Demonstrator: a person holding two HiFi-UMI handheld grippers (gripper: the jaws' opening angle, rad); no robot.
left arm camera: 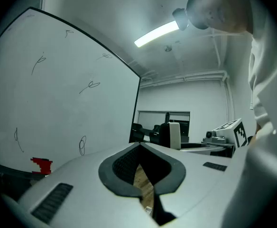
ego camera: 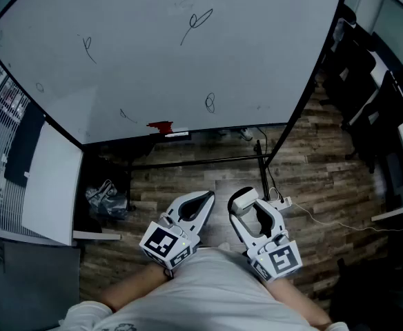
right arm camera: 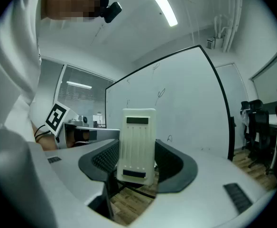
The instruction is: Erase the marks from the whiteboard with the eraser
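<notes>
right hand-held gripper clamps the eraser, well short of the whiteboard; left hand-held gripper closed, empty. risk: pressed against the marks, the tall eraser may twist loose.

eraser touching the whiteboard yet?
Apart. The head view shows the eraser clamped in the right gripper, low near the person's body, with wooden floor between it and the whiteboard.
</notes>
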